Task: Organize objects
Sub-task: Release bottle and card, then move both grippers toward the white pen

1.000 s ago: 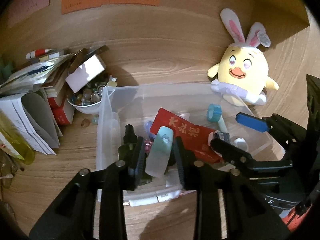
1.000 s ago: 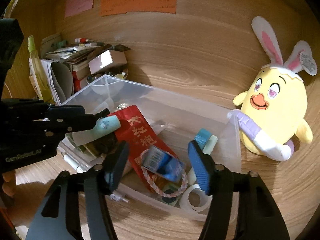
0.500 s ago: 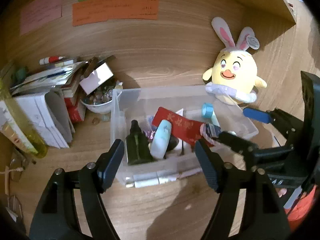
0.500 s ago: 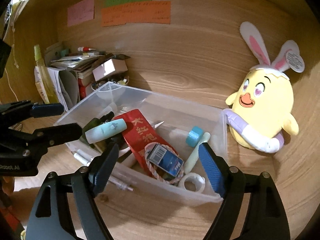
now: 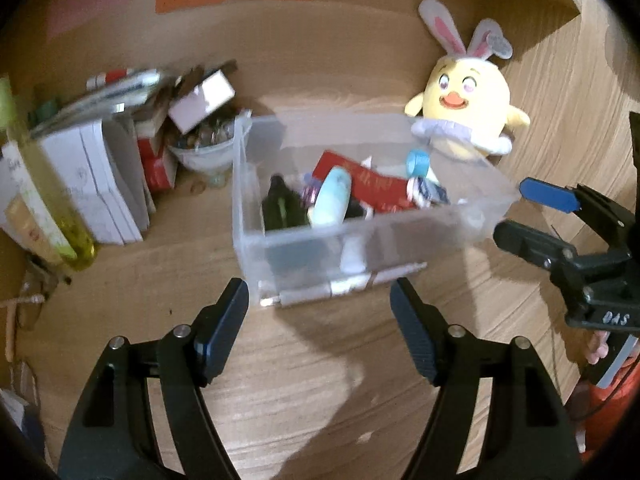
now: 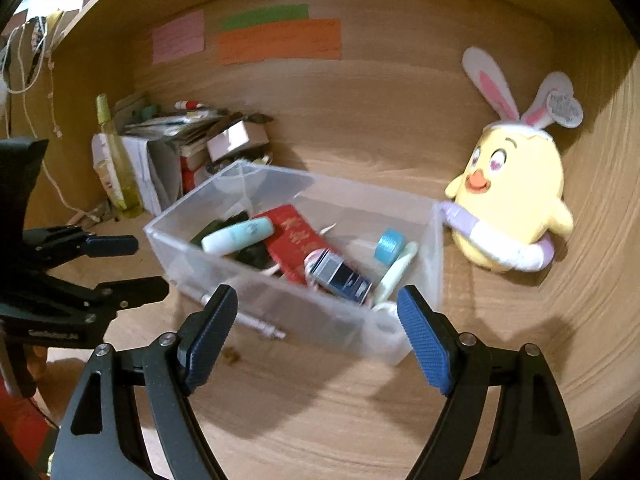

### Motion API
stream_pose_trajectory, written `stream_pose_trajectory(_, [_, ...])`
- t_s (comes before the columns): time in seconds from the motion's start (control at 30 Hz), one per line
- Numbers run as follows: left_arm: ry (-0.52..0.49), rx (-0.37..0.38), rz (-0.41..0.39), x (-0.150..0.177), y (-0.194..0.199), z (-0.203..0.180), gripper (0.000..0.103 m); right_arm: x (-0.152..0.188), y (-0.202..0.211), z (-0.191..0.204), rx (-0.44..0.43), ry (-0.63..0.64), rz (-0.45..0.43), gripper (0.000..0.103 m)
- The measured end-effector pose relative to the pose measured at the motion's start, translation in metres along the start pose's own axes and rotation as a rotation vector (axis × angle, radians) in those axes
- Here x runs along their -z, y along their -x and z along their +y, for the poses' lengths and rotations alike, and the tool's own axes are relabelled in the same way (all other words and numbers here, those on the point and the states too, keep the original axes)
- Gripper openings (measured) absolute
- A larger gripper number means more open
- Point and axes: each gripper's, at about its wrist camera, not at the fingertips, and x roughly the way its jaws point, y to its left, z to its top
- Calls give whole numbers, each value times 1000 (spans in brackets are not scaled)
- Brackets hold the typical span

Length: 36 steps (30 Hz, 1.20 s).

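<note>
A clear plastic bin [image 5: 360,236] [image 6: 280,304] sits on the wooden desk. Inside lie a pale mint tube [image 5: 332,198] [image 6: 238,235], a dark green bottle [image 5: 280,208], a red packet [image 5: 368,188] [image 6: 296,240], a small blue box [image 6: 340,276] and a blue tape roll [image 6: 388,246]. My left gripper [image 5: 320,316] stands open and empty in front of the bin's near wall. My right gripper [image 6: 316,320] is open and empty too, short of the bin's near right corner. Each gripper shows at the edge of the other's view.
A yellow chick plush with rabbit ears [image 5: 466,100] [image 6: 512,196] leans at the bin's far right corner. Papers and books [image 5: 92,184], a bowl of trinkets [image 5: 204,144] and a yellow bottle [image 6: 116,160] crowd the left. Coloured notes [image 6: 276,40] hang on the back wall.
The left gripper let go of the mint tube, which now lies in the bin. Both grippers opened wider and drew back from the bin toward the desk's front.
</note>
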Motion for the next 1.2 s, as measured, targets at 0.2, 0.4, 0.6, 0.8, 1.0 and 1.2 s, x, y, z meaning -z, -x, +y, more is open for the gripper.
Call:
stream_pose_trajectory(0.2, [15,13,70,14,-19,15,73,22,-25,25,-70,37,94,78])
stream_pose_trajectory(0.4, [-10,27,107,13,-32,19,73,32,-48,40,-130,73,170,53])
stream_pose_trajectory(0.6, [-28,69,94,13,-30,15,73,33,-60,44,-162,77,210,34])
stream_pose_trajectory(0.8, [-67,74,108,8,-34,4,51,36,-65,49,-183,93,236,13])
stream_pose_trajectory(1.0, [-105,44,118,4,-44,-6,50,37,-63,43,-188,68,232,12])
stream_pose_trajectory(1.2, [-157,20,133,6,-50,-17,51,38,-58,42,-189,72,231,11])
